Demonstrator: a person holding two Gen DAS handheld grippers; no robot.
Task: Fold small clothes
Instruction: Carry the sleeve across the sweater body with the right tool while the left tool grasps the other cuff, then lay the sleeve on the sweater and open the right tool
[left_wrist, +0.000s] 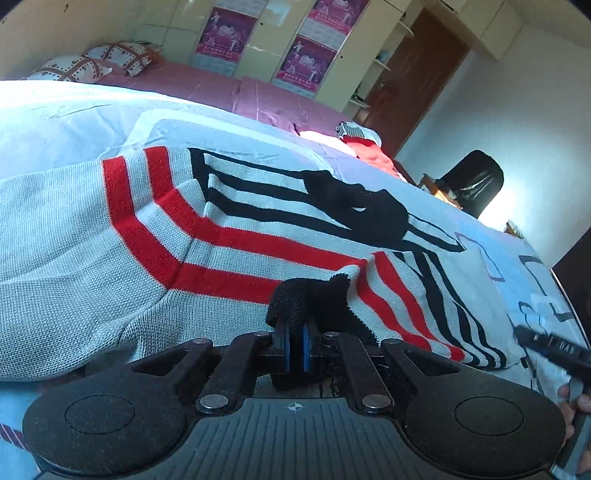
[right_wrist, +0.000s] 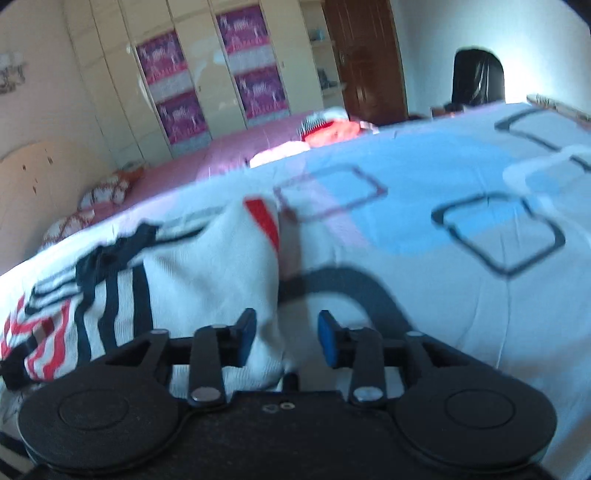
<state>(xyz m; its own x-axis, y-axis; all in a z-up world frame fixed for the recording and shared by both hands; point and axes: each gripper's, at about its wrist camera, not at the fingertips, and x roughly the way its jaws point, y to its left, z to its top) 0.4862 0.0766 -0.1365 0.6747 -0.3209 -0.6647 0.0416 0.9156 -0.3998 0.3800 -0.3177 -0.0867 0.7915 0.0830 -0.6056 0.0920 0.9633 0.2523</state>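
Note:
A grey knit sweater (left_wrist: 221, 236) with red and black stripes lies spread on the light blue bed cover (left_wrist: 55, 118). My left gripper (left_wrist: 295, 332) is shut on the sweater's black ribbed cuff (left_wrist: 295, 299), which bunches up above the blue pads. My right gripper (right_wrist: 287, 339) stands open low over the cover, with the plain grey edge of the sweater (right_wrist: 207, 266) lying between its pads beside the left one; the right pad (right_wrist: 327, 339) is clear of the cloth. In the left wrist view the right gripper (left_wrist: 554, 349) shows at the far right with a hand behind it.
A pile of red and striped clothes (left_wrist: 365, 147) lies at the far edge of the cover. Behind it are a pink bed (left_wrist: 221, 88) with patterned pillows (left_wrist: 122, 55), a wardrobe with posters (right_wrist: 207, 92), a brown door (right_wrist: 365, 59) and a black chair (left_wrist: 472, 181).

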